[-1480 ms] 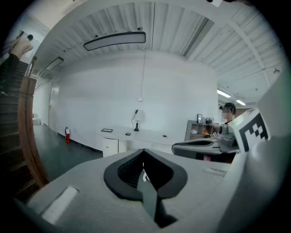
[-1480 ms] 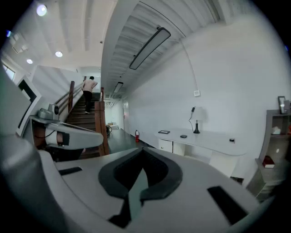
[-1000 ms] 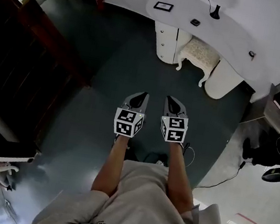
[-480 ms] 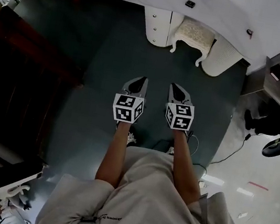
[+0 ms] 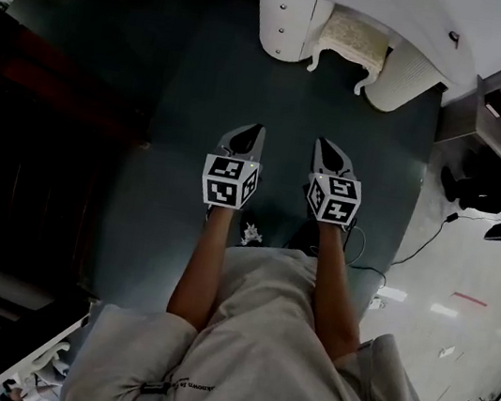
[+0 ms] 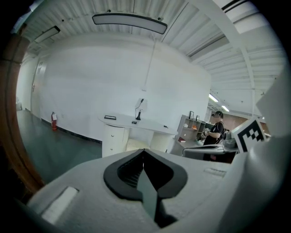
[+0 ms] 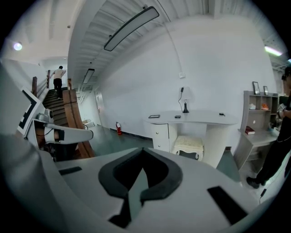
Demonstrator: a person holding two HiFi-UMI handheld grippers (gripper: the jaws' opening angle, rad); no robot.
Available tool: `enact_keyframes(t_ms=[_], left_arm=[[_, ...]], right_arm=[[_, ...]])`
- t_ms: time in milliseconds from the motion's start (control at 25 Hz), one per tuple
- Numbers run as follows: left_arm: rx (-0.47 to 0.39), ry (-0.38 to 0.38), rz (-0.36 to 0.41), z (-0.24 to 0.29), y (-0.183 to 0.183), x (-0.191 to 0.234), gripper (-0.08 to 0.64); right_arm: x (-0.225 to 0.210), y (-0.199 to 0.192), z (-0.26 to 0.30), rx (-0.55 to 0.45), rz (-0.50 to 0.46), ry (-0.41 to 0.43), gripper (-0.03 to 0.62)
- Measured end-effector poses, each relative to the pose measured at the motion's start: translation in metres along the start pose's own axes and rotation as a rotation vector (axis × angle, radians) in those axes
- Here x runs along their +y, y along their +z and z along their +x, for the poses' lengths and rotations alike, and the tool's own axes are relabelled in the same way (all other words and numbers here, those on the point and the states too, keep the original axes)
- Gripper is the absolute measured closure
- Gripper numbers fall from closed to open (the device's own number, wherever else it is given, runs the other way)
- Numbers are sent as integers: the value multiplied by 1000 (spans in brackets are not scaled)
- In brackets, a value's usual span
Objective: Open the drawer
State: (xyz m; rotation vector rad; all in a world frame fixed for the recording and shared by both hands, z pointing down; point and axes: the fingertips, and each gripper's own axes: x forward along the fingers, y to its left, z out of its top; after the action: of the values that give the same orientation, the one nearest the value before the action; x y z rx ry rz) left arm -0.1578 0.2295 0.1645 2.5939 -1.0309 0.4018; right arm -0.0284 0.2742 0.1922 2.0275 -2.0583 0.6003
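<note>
Shifting view: desk now nearer top edge than a second ago | left gripper, right gripper pressed together, empty | drawers well apart, approach unfinished

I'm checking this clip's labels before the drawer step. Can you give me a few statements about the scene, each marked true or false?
1. The left gripper and right gripper are both shut and empty. True.
2. The white desk stands ahead, beyond both grippers' touch. True.
3. The desk's drawers are pulled out. False: the drawer fronts sit closed.
4. A stool stands partly under the desk. True.
5. A fire extinguisher stands on the desk. False: the fire extinguisher stands on the floor by the wall.
</note>
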Motion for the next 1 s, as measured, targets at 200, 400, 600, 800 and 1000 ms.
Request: enact_keyframes(t_ms=[200, 400, 600, 800, 1000], left_arm=[[8, 5, -1, -13, -7, 19, 551], [-24, 28, -6, -10, -3, 28, 551], [-17, 41, -9, -3, 6, 42, 551], [1, 49, 5, 20, 23, 52, 551], [6, 20, 81, 56, 53, 54, 551]], right_arm=[[22, 4, 6, -7, -8, -3, 577], [39, 3, 18, -2, -31, 32, 577], [56, 2, 42, 26, -56, 81, 577], [55, 29, 79, 7, -9, 108, 577], [51, 78, 123, -54, 43, 145, 577]])
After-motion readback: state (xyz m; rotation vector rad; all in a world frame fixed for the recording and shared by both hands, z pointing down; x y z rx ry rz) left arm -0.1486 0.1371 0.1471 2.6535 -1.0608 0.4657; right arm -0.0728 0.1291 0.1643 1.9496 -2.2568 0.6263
